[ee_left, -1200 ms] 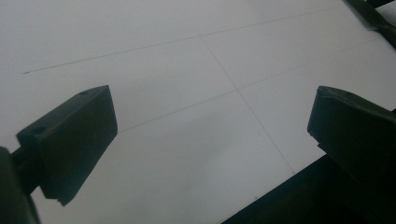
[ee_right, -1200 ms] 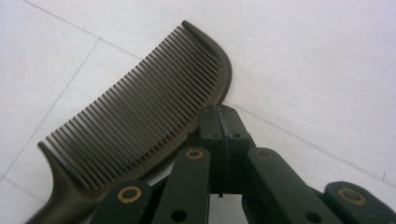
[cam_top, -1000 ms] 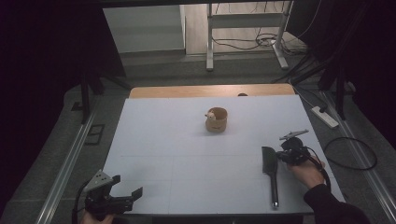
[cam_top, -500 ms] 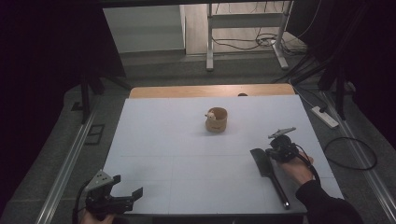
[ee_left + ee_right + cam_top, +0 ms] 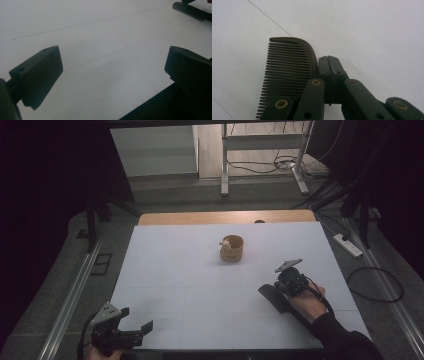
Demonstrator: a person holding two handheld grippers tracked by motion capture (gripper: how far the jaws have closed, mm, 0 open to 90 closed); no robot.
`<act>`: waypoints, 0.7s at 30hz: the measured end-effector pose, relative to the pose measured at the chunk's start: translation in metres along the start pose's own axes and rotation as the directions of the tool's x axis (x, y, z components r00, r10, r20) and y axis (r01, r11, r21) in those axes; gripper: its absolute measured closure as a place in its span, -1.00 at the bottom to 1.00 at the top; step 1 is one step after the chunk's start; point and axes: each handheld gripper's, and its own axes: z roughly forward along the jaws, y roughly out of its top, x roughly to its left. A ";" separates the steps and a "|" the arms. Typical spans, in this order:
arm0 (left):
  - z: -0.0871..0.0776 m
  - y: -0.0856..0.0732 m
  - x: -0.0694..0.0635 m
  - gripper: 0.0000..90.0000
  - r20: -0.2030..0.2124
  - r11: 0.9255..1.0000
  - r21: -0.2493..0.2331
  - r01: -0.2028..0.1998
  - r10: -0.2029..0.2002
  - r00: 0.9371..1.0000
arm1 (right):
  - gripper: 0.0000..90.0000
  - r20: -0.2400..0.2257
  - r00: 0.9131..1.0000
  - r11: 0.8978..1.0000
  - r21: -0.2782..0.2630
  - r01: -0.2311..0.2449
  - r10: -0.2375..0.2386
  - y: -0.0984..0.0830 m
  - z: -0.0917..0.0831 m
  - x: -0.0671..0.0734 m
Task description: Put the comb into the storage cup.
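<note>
A dim room with a grey floor (image 5: 165,190), trailing black cables (image 5: 260,167) and a white metal frame (image 5: 260,150) at the far end surrounds the wide white bench (image 5: 200,280), whose flat matt top is crossed by thin seam lines and shows a strip of bare wood along its far edge. Near the middle of the far half stands a small round tan wooden cup (image 5: 231,248) with a pale figure at its rim. On the near right part of the bench lies a dark olive-black plastic comb (image 5: 287,75), with fine, closely set teeth and a curved spine that rounds over at its tip; it lies flat on the white top, just beside the right gripper (image 5: 329,60), against the side of its jaws, which are pressed fully together with nothing between them. At the near left corner the left gripper (image 5: 135,327) sits at the bench edge, its jaws wide apart over bare surface
</note>
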 end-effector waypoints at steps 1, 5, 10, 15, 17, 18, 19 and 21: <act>0.000 0.000 0.000 -0.96 0.000 1.000 -0.001 0.000 0.000 1.000 | 1.00 -0.001 1.000 1.000 0.000 -0.004 0.004 0.000 -0.001 -0.001; 0.000 0.000 0.000 -0.96 -0.001 1.000 -0.003 -0.004 0.004 1.000 | 1.00 -0.012 1.000 0.999 -0.043 -0.025 0.025 -0.001 -0.010 -0.004; -0.001 0.000 -0.001 -0.96 0.000 1.000 -0.005 -0.008 0.008 1.000 | 0.92 -0.028 0.998 0.996 -0.078 -0.051 0.049 -0.007 -0.025 -0.005; -0.001 0.000 -0.001 -0.96 0.000 1.000 -0.005 -0.009 0.009 1.000 | 0.66 -0.052 0.996 0.993 -0.092 -0.074 0.069 -0.015 -0.036 -0.004; 0.000 0.000 -0.001 -0.96 0.000 1.000 -0.005 -0.009 0.009 1.000 | 0.54 -0.062 0.995 0.992 -0.092 -0.087 0.082 -0.020 -0.042 -0.004; 0.000 0.000 -0.001 -0.96 0.001 1.000 -0.005 -0.008 0.008 1.000 | 0.50 -0.058 0.995 0.991 -0.095 -0.091 0.086 -0.023 -0.045 -0.004; -0.001 0.000 -0.001 -0.96 0.001 1.000 -0.005 -0.007 0.007 1.000 | 0.44 -0.059 0.994 0.991 -0.096 -0.097 0.092 -0.025 -0.048 -0.004; -0.001 0.000 -0.001 -0.96 0.001 1.000 -0.006 -0.006 0.006 1.000 | 0.32 -0.070 0.992 0.989 -0.099 -0.111 0.105 -0.029 -0.053 -0.005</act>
